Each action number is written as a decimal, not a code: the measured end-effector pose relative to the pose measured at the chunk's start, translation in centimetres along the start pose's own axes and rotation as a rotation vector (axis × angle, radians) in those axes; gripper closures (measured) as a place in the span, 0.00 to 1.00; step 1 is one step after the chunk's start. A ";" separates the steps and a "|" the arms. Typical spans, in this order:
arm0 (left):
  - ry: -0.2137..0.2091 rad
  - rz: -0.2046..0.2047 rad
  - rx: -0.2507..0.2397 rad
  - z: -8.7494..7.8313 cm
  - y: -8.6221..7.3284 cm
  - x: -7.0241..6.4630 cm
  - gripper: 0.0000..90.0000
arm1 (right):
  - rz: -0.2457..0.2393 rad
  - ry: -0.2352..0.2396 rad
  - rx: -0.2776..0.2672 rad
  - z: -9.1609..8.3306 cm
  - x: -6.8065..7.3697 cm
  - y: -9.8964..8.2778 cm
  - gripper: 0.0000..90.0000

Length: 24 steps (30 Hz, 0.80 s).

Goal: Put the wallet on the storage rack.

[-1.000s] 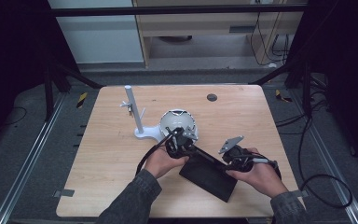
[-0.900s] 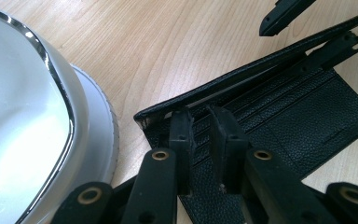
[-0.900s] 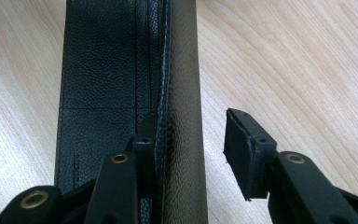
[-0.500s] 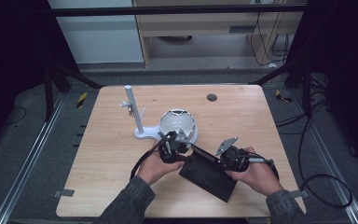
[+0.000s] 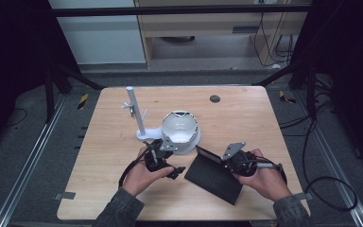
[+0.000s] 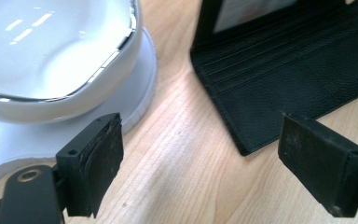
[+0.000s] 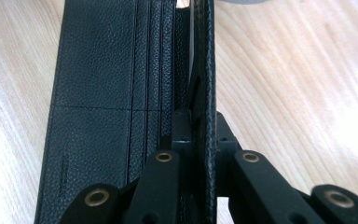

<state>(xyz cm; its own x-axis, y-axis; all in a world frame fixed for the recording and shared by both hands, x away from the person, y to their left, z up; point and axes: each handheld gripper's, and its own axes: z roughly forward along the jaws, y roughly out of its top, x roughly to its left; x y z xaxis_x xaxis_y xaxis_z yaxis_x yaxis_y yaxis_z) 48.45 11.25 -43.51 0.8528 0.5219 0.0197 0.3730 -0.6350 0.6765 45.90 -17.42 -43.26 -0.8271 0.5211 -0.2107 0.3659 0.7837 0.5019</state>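
Observation:
A black wallet (image 5: 212, 178) lies open on the wooden table (image 5: 264, 118), card slots up (image 7: 102, 93). Its right flap (image 7: 204, 70) stands on edge, and my right gripper (image 7: 196, 126) is shut on it after closing its jaws; in the high view that gripper (image 5: 223, 161) sits at the wallet's right side. My left gripper (image 5: 171, 160) is just left of the wallet, beside the white bowl (image 5: 180, 130). Its jaws have just been opening and stand wide (image 6: 200, 158) with only bare wood between them. The wallet's corner (image 6: 284, 79) lies ahead to the right.
The white bowl (image 6: 51, 56) rests on a white base with an upright post (image 5: 137, 113) behind the left gripper. A small dark disc (image 5: 214, 99) lies near the table's far edge. Cables trail from both grippers.
My left gripper has let go of the wallet, opened its jaws and drawn back to the left, toward the person. The right hand has stayed in place on the flap.

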 end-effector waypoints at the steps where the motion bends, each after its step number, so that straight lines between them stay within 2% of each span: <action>1: -0.003 0.001 0.000 -0.1 -0.1 0.0 0.16 | -0.004 -0.006 -0.010 -0.3 0.0 -0.2 0.94; 5: 0.018 -0.002 -0.018 -0.7 -0.7 0.0 0.16 | -0.010 -0.025 -0.039 -1.5 -0.2 -0.8 0.94; 7: 0.024 -0.014 -0.029 -1.2 -1.1 0.2 0.16 | -0.007 -0.030 -0.046 -1.8 -0.3 -0.9 0.94; 9: 0.014 -0.038 -0.054 -1.8 -1.5 0.6 0.16 | -0.003 -0.040 -0.073 -2.4 -0.5 -1.2 0.94; 13: 0.030 -0.058 -0.075 -2.5 -1.8 1.2 0.16 | -0.014 -0.058 -0.091 -3.1 -0.5 -1.1 0.94; 19: 0.029 -0.052 -0.062 -2.2 -2.1 1.1 0.16 | -0.030 -0.084 -0.132 -4.3 -0.4 -0.7 0.94; 24: 0.018 -0.038 -0.071 -2.0 -2.0 0.6 0.16 | -0.035 -0.095 -0.162 -4.9 -0.4 -0.4 0.94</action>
<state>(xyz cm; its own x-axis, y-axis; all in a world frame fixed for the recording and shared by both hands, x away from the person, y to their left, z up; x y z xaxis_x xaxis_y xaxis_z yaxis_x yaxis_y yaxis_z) 47.51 14.01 -43.36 0.8315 0.5555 0.0058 0.3775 -0.5727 0.7276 43.98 -19.62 -39.22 -0.7913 0.5299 -0.3049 0.2578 0.7414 0.6196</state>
